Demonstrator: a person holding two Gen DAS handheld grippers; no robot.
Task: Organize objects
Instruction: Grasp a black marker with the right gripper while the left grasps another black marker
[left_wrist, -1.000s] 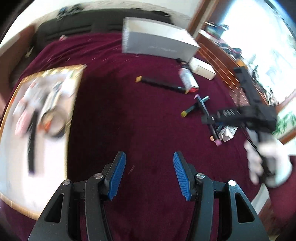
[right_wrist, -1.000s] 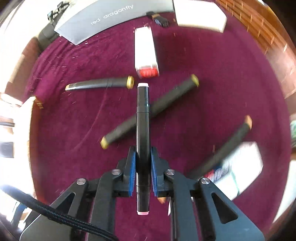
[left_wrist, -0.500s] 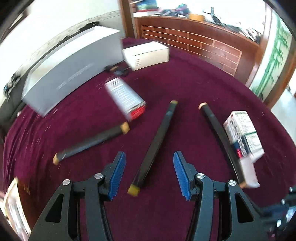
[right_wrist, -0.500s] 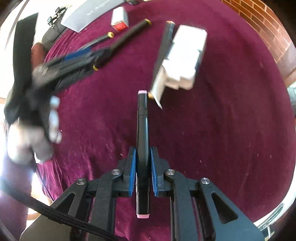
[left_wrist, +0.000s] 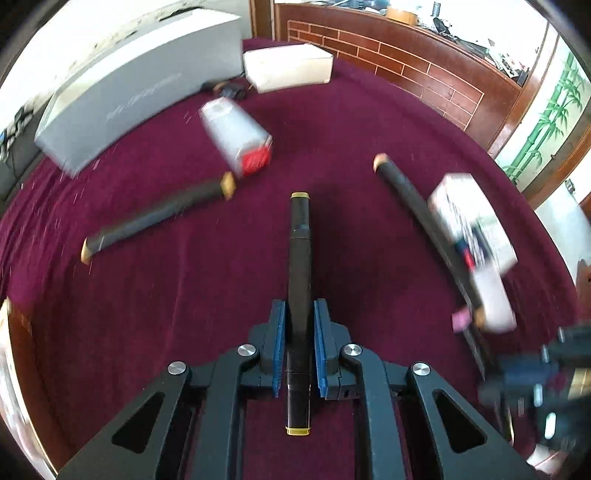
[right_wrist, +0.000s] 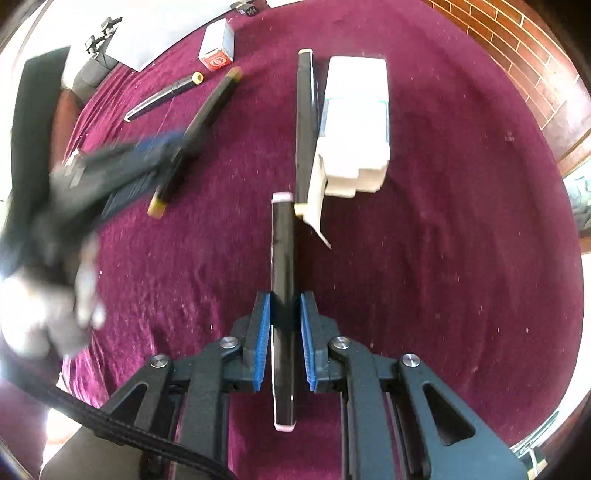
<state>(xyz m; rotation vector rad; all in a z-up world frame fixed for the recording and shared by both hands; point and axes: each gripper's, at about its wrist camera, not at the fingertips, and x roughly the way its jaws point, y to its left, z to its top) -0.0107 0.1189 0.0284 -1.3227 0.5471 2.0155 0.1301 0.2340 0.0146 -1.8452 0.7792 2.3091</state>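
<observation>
— What was held by the left gripper (left_wrist: 298, 345)?

— A black marker with yellow-capped ends (left_wrist: 299, 280) was clamped between its blue pads (left_wrist: 277, 347). The jaws had just been closing, and the marker was caught lengthwise between them, one cap seen behind the pads and the other ahead over the maroon cloth (left_wrist: 221, 295).

— And the right gripper (right_wrist: 284, 339)?

— It was drawn narrow on a black marker with pink-capped ends (right_wrist: 282, 258), gripped along the line of the fingers. The far pink cap was seen just beside the lower end of another black marker (right_wrist: 304, 122), which lay flat against a white carton with an open flap (right_wrist: 354, 122).

— What else was lying on the cloth?

— In the left wrist view a yellow-ended marker (left_wrist: 159, 218) was seen to the left, close to a small white box with a red end (left_wrist: 236, 138). A long grey box (left_wrist: 140, 85) and a white box (left_wrist: 288, 66) were placed further back. To the right a dark marker (left_wrist: 410, 195) was partly covered by a blurred printed carton (left_wrist: 472, 229).

— Was the person seen?

— Only a blurred hand (right_wrist: 44, 317) on the left gripper's handle was caught in the right wrist view.
</observation>
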